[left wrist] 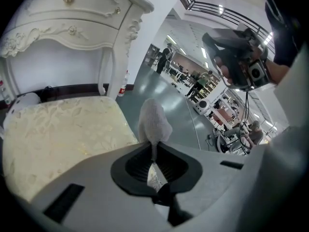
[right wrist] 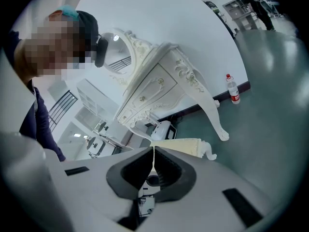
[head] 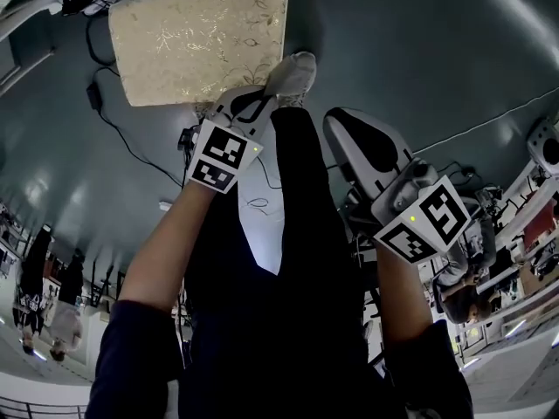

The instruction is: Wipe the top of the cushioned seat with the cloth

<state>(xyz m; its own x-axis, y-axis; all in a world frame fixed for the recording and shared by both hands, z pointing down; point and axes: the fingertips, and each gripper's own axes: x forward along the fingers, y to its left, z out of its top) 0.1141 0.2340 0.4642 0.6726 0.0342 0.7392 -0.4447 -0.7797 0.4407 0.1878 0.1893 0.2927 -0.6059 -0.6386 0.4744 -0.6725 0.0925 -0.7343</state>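
The cushioned seat (head: 203, 40) has a cream top with a gold leaf pattern and lies at the upper left of the head view; it fills the left of the left gripper view (left wrist: 63, 134). My left gripper (head: 278, 94) is shut on a white cloth (head: 293, 77), which sticks out past the jaws, just off the seat's near right corner (left wrist: 153, 122). My right gripper (head: 345, 129) hangs lower right, away from the seat, shut with nothing in it. The seat's edge (right wrist: 186, 145) shows beyond its closed jaws.
A white carved dressing table (left wrist: 72, 18) stands behind the seat, also seen as the dressing table (right wrist: 159, 86). A black cable (head: 118, 125) runs over the grey-green floor left of the seat. A plastic bottle (right wrist: 232, 89) stands by the wall. People and workbenches are far off.
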